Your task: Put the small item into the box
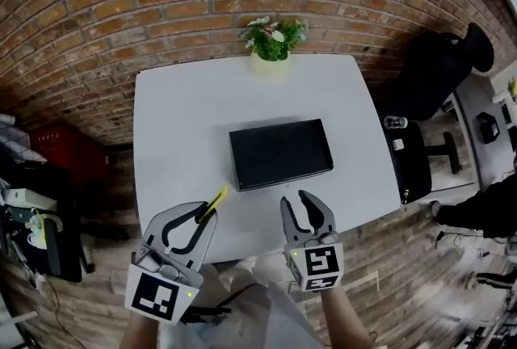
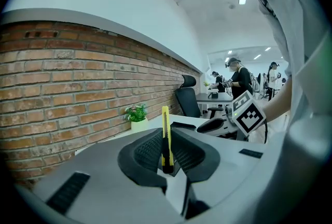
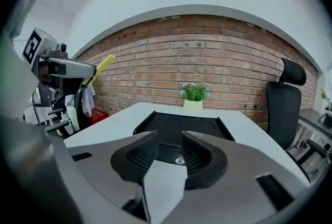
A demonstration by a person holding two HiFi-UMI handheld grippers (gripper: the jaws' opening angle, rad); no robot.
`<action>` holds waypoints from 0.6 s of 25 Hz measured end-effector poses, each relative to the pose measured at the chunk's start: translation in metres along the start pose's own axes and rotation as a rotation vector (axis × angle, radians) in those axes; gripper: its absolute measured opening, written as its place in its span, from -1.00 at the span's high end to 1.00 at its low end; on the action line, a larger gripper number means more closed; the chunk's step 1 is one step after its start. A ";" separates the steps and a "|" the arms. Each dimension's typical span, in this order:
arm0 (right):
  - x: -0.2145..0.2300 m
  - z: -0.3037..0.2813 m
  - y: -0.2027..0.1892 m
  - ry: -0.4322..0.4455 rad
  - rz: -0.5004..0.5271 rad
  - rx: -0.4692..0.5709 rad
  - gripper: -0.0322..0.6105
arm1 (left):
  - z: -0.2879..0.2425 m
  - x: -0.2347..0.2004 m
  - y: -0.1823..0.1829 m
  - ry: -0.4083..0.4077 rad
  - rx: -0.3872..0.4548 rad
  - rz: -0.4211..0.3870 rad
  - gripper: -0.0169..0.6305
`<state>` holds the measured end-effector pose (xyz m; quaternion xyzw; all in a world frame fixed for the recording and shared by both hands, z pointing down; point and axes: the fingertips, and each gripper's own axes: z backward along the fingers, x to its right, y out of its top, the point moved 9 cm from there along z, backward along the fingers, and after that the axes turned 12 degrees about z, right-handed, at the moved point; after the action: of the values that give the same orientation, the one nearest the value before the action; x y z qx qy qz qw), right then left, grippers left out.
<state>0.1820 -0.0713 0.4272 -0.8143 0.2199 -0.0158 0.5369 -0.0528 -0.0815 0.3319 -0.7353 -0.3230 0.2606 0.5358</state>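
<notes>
Left gripper [image 1: 208, 212], clamped on yellow cutter [image 1: 216, 200], hovers short of black box [image 1: 279, 153] at ctr of table [image 1: 178, 121], R gripper [image 1: 297, 206] agape w/ nothing in it: pickup looks done, drop-in left.

free: table [image 1: 252, 210] before box [image 1: 280, 153] — top open | blocks: potted plant [image 1: 273, 42] far edge, chair [image 1: 415, 166] right

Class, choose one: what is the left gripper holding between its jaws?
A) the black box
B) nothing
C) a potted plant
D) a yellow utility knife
D: the left gripper has its jaws shut on the yellow utility knife, which sticks out past them.
</notes>
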 end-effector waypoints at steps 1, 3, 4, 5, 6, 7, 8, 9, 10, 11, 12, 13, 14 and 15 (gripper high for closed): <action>0.001 -0.004 -0.001 0.005 0.000 -0.007 0.52 | 0.000 -0.001 0.000 0.006 -0.002 -0.001 0.76; 0.003 -0.013 -0.006 0.013 0.004 -0.021 0.52 | 0.001 -0.002 -0.002 0.019 -0.010 0.000 0.76; 0.003 -0.018 -0.009 0.017 0.006 -0.030 0.52 | 0.001 -0.003 -0.003 0.027 -0.011 0.002 0.76; 0.004 -0.022 -0.014 0.021 0.007 -0.041 0.52 | 0.001 -0.004 -0.004 0.034 -0.012 0.006 0.76; 0.005 -0.026 -0.018 0.025 0.009 -0.053 0.52 | 0.001 -0.005 -0.006 0.042 -0.013 0.009 0.76; 0.005 -0.030 -0.022 0.028 0.011 -0.065 0.52 | 0.001 -0.005 -0.007 0.049 -0.015 0.011 0.76; 0.006 -0.034 -0.026 0.030 0.015 -0.076 0.52 | 0.001 -0.005 -0.007 0.053 -0.019 0.010 0.76; 0.006 -0.038 -0.029 0.033 0.018 -0.086 0.52 | 0.001 -0.006 -0.008 0.058 -0.021 0.009 0.76; 0.006 -0.041 -0.031 0.036 0.020 -0.095 0.52 | 0.001 -0.006 -0.009 0.062 -0.023 0.011 0.76; 0.006 -0.045 -0.034 0.039 0.021 -0.106 0.52 | 0.001 -0.006 -0.010 0.068 -0.025 0.016 0.76; 0.005 -0.047 -0.036 0.039 0.021 -0.118 0.52 | 0.001 -0.007 -0.011 0.073 -0.026 0.022 0.76; 0.005 -0.050 -0.039 0.036 0.021 -0.128 0.52 | 0.002 -0.007 -0.012 0.078 -0.026 0.026 0.76; 0.005 -0.053 -0.042 0.031 0.021 -0.136 0.52 | 0.002 -0.008 -0.012 0.082 -0.025 0.030 0.76; 0.005 -0.055 -0.045 0.024 0.022 -0.145 0.52 | 0.002 -0.008 -0.013 0.086 -0.024 0.033 0.76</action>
<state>0.1870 -0.1064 0.4888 -0.8483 0.2358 -0.0039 0.4742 -0.0620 -0.0838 0.3441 -0.7574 -0.2905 0.2339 0.5360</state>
